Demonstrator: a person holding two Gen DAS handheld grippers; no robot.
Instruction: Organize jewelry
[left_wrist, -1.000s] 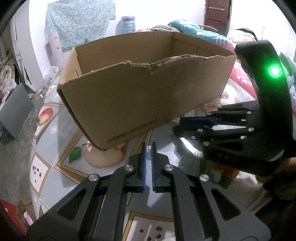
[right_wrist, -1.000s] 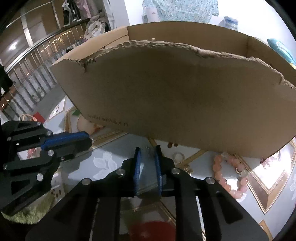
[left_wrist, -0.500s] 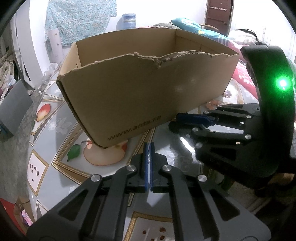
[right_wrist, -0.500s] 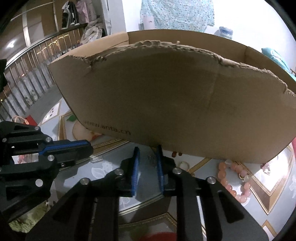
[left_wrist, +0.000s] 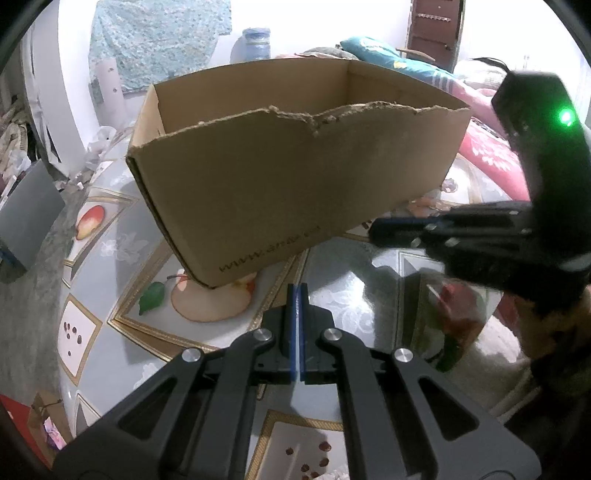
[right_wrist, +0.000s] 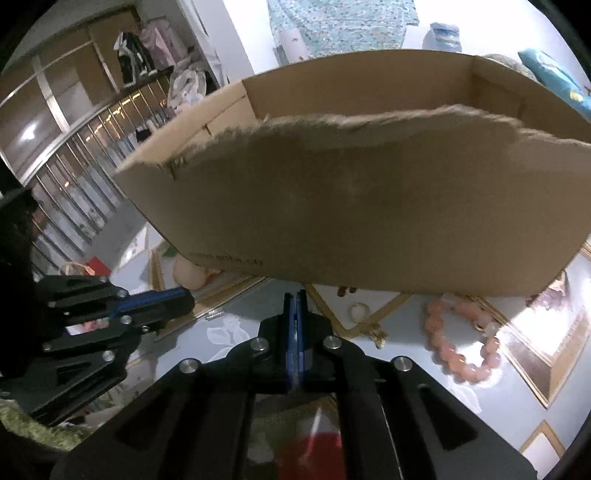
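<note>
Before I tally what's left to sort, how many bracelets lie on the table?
1: the pink bead bracelet lies right of the right gripper, before the cardboard box. The box may hide others.

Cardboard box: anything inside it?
Only the bare inner walls of the cardboard box show; its torn front wall hides the floor. Pink bead bracelet lies outside on the table.

Left gripper (left_wrist: 297, 295) fingers pressed together, right gripper (right_wrist: 294, 301) likewise — side by side

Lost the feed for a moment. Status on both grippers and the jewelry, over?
Left gripper shut, right gripper shut, nothing visible between fingers. Pink bead bracelet and ring on table, outside cardboard box. Box wall stands ahead of both.
</note>
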